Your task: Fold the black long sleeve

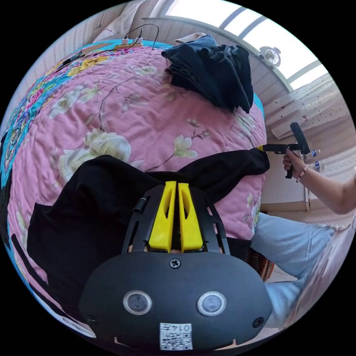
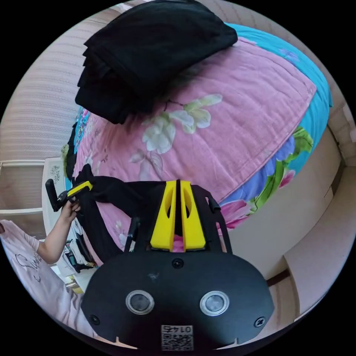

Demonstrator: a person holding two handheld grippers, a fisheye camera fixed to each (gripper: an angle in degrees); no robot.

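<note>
The black long sleeve (image 1: 111, 207) lies spread on the near part of a bed, stretched between the two tools, so the step in hand looks like pulling the garment out flat before the first fold. In the left gripper view, the left gripper (image 1: 177, 185) has its yellow jaws pressed together with black cloth at their tips; they seem to pinch the shirt's edge, though the bite itself is hard to see. At three o'clock in that view the right gripper (image 1: 261, 148) meets the far end of the shirt, held by a hand (image 1: 293, 163). In the right gripper view, the right gripper's own jaws are likewise closed, tips against the black cloth, and the left gripper sits at nine o'clock on the other end of the stretched shirt. The next move probably calls for keeping both grips firm and the cloth taut, laying it down smooth, then bringing one side or sleeve across the body. The surface is a pink quilt (image 1: 148, 111) with pale flowers and a turquoise border, soft and a little puckered, so cloth may drag on it. A pile of dark clothes (image 1: 211, 70) sits toward twelve o'clock, well apart from the shirt. Beyond are a bright window (image 1: 267, 33), a small fan (image 1: 270, 56) and pale walls.
</note>
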